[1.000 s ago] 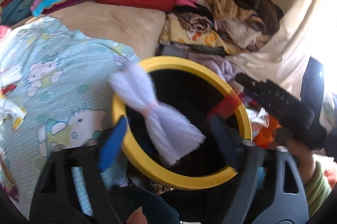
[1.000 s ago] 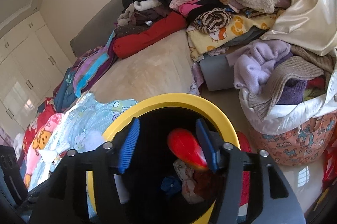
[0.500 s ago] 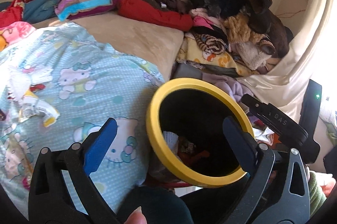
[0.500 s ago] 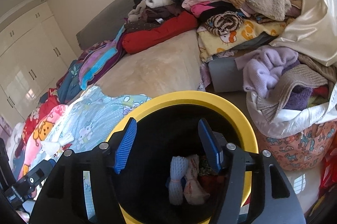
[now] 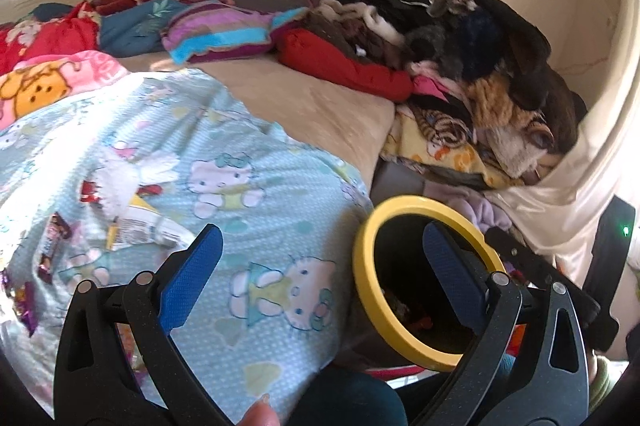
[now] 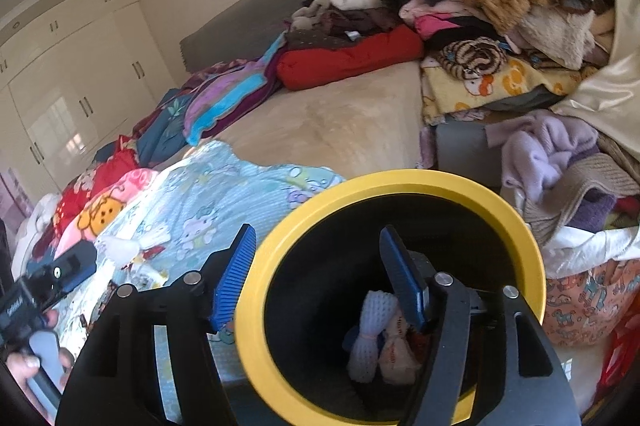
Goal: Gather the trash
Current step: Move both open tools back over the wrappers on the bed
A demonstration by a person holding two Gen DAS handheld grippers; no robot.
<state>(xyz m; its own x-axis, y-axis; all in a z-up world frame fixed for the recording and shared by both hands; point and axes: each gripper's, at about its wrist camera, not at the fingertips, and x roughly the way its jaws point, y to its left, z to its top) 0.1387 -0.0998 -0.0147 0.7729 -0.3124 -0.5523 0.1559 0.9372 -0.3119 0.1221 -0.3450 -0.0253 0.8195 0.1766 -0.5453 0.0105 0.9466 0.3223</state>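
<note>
A black bin with a yellow rim (image 5: 362,268) (image 6: 400,181) stands beside the bed. Inside it lie a pale knitted bow-shaped piece (image 6: 366,334), a crumpled wrapper (image 6: 394,350) and other scraps. My left gripper (image 5: 320,270) is open and empty, over the bed's edge, its right finger in front of the bin mouth. My right gripper (image 6: 318,274) is open and empty, straddling the bin's near-left rim. On the blue Hello Kitty blanket (image 5: 240,209) lie wrappers: a white and yellow one (image 5: 140,226), a white crumpled piece (image 5: 128,173) and dark candy wrappers (image 5: 50,246).
A heap of clothes (image 5: 460,37) fills the bed's far right side. A cloth basket of laundry (image 6: 580,286) stands right of the bin. Folded blankets (image 5: 216,33) lie along the grey headboard. White wardrobes (image 6: 60,73) stand at the left.
The pale knitted piece left my left gripper and fell into the bin; the red item left my right gripper. My left gripper opened wide and swung left toward the blanket.
</note>
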